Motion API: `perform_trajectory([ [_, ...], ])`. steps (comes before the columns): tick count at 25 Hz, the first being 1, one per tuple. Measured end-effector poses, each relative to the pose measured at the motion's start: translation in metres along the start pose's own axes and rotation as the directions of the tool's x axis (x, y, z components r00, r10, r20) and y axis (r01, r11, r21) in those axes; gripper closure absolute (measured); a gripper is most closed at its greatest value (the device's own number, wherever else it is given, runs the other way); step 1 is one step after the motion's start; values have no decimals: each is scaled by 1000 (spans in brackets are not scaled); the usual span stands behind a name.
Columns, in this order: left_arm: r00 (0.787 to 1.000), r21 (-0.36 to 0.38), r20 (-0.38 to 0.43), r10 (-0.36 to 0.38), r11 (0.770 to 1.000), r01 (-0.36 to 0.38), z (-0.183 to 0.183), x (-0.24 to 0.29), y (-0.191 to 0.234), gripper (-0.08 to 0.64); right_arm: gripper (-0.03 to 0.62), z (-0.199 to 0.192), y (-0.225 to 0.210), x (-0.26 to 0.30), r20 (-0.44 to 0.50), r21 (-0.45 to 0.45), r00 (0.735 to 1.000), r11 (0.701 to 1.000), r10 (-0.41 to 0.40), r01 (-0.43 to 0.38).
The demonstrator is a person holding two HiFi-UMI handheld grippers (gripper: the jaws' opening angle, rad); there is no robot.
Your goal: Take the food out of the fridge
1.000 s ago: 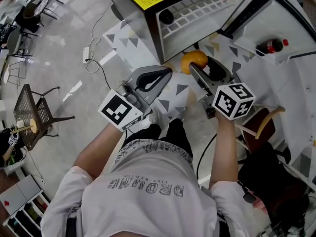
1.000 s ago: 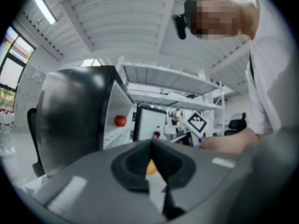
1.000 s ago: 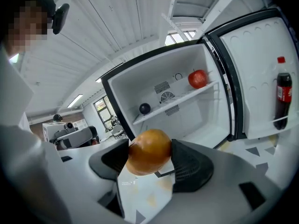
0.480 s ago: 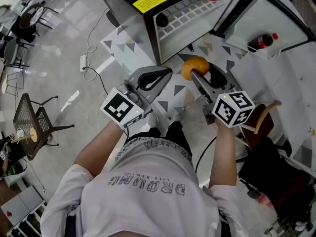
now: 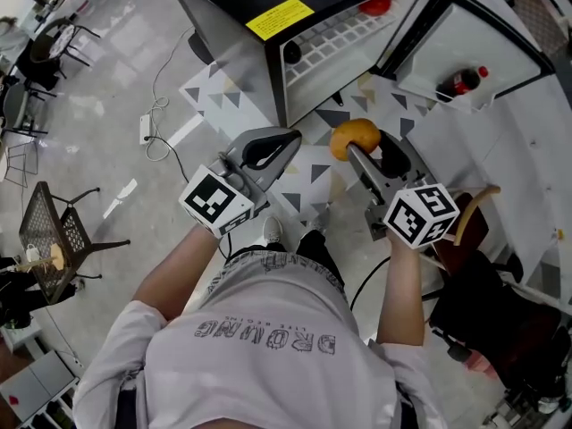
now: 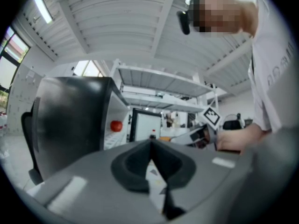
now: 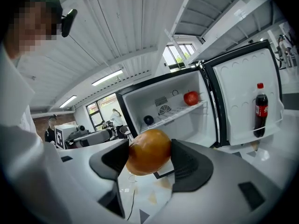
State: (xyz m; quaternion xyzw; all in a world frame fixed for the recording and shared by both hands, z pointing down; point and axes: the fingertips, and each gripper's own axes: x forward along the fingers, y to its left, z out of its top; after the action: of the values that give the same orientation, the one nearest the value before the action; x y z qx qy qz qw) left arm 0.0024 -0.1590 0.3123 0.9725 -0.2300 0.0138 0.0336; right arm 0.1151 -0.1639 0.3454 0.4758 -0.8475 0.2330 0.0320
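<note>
Right tongs [image 7: 148,158] are clamped on the orange [image 7: 148,151], 1 pad on each side; the orange is out of the fridge [image 7: 140,99], up in the air in front of the open cabinet and above the triangle-patterned floor [image 5: 223,96]; in the head view it sits at about 11 o'clock from the right marker cube [image 5: 420,213]. Left tongs [image 6: 150,146] are closed together with nothing in them, over at 9 o'clock of the orange, apart from it. Inside the fridge, 1 red round fruit [image 7: 190,97] sits on the wire shelf [image 7: 180,113]; a small dark round thing [image 7: 148,120] is on the same shelf at its 8 o'clock; 1 cola bottle [image 7: 260,108] stands upright in the open door [image 7: 243,92], at 3 o'clock of the fruit.
</note>
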Motion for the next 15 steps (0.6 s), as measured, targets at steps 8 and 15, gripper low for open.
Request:
perform_trajectory([
  [8,1000,2,18,4,1000,-4,6,-9,0,552,310,6,11,-11,19,-18,1000,1000,-16,16],
  [15,1000,1,23,2,1000,-2,6,-13,-1,552,310,5,17,-16,23,-22,999,999,-25,26],
])
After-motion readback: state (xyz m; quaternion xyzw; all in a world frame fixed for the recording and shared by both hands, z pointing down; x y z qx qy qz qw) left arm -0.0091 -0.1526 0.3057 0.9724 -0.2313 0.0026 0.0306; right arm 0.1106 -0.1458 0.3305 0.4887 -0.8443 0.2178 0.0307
